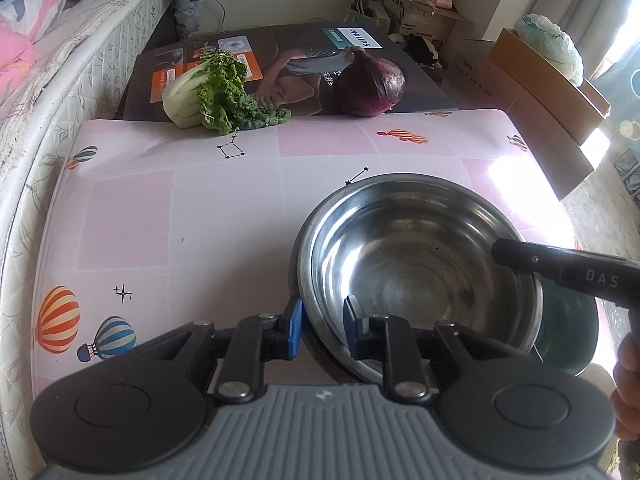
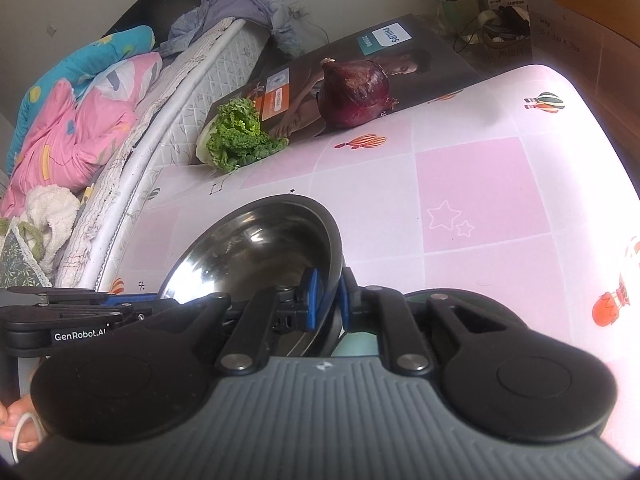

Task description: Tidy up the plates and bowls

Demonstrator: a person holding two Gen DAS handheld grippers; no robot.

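The round shiny steel bowl (image 1: 420, 268) stands on the pink table (image 1: 180, 208) with balloon pictures, directly in front of both jaws. The left gripper (image 1: 322, 330) has its blue jaws on the two sides of the near rim, one outside and one inside, but a gap shows, so I judge they do not pinch yet. The right gripper (image 2: 329, 298) pinches the opposite rim between its narrow jaws. To lift well, both should close firmly and rise together, level. Far beyond the jaws, a dark box (image 1: 280, 56) reads "PHILIPS"; the gripper bodies read "DAS" and "GenRobot.AI".
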